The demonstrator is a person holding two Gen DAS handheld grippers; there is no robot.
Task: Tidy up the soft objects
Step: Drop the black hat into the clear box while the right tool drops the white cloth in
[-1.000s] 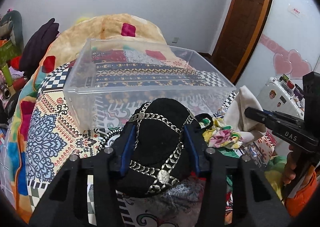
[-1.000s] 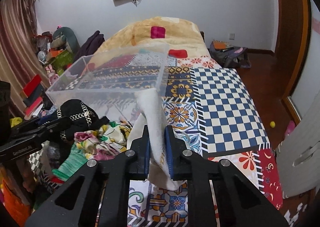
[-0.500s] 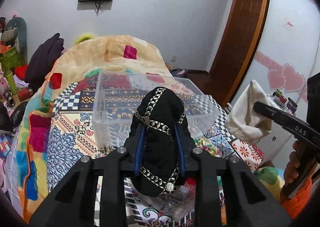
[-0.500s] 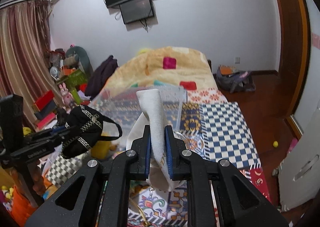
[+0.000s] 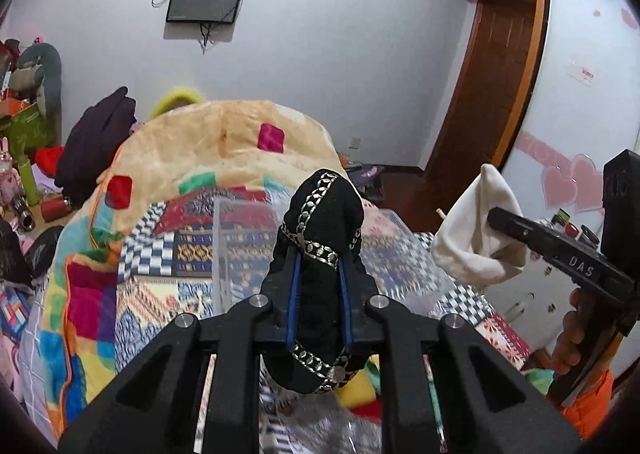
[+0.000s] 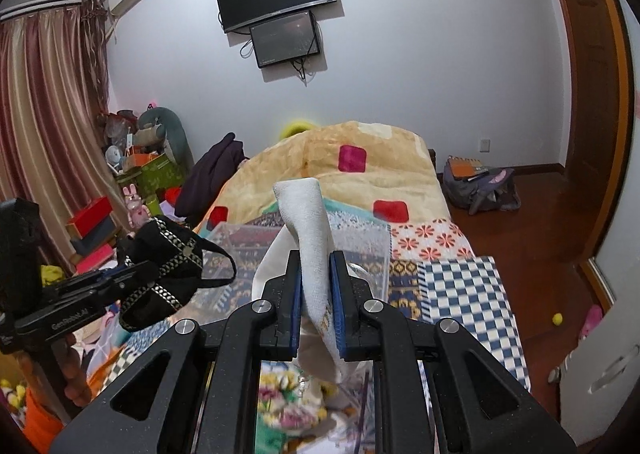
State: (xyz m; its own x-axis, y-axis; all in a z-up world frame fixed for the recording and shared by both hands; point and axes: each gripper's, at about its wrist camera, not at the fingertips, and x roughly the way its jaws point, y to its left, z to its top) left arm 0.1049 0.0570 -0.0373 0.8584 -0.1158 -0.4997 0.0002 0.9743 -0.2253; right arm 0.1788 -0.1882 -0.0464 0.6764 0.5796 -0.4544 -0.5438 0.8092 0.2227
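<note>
My left gripper (image 5: 318, 294) is raised and level, clamped on the black pouch (image 5: 320, 254), with the clear bin (image 5: 224, 250) just beyond and below. My right gripper (image 6: 316, 302), alongside at similar height, pinches the white cloth (image 6: 308, 221) upright.

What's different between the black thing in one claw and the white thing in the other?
The black bag is dark with silver trim bands and a thin strap; the white cloth is plain, pale and looks like towelling. The bag bulges wide between the left claw; the cloth is pinched thin in the right claw. Both are soft, held up in the air, near the clear bin.
</note>
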